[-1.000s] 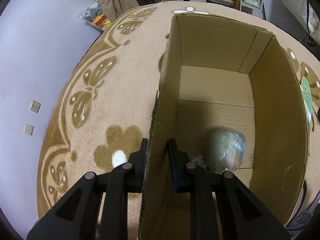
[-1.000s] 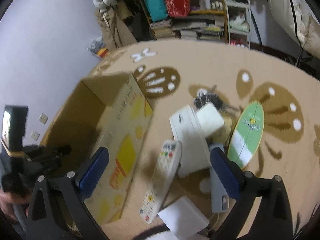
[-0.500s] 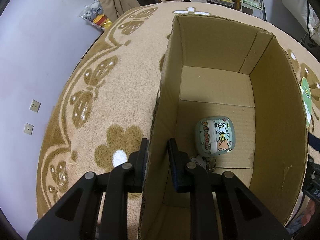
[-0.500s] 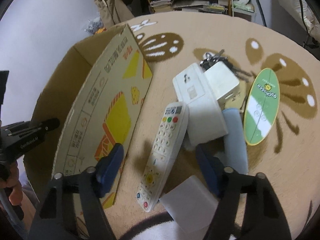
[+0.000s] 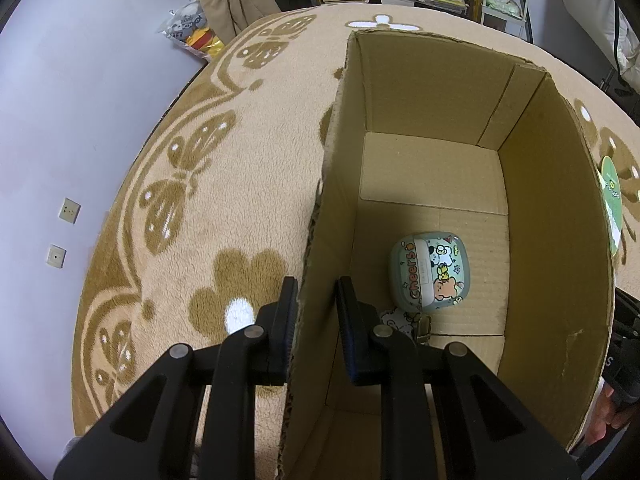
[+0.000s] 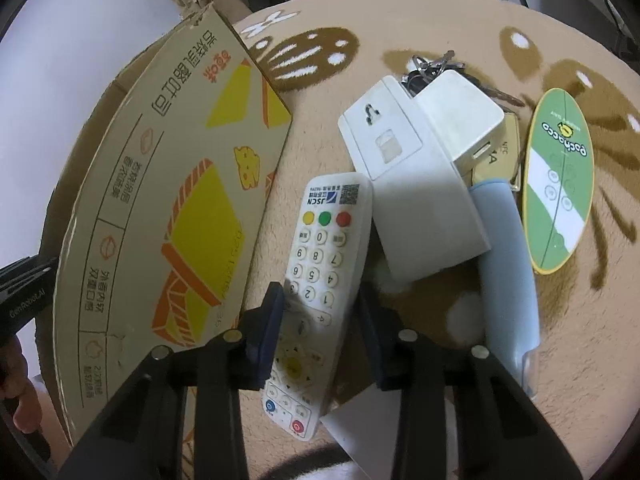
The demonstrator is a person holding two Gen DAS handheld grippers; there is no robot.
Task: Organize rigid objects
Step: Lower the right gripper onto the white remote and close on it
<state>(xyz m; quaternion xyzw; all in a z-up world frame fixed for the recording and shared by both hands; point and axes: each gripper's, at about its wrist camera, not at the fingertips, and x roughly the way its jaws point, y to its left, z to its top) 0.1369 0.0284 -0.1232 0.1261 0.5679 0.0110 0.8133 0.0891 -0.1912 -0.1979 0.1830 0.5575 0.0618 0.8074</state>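
Left gripper (image 5: 316, 312) clamped; right gripper (image 6: 320, 320) fingers closing, angled down.

Each hand-held gripper, left (image 5: 316, 312) and right (image 6: 320, 320), is a black open-framed linkage with silver rivets; dark-blue pads line the right fingers (image 6: 270, 326).

A fluffy beige pile rug (image 6: 400, 32) lies under the matt brown corrugated cardboard box (image 5: 552, 208); at its three o'clock, the smooth white plastic remote control (image 6: 324, 264).
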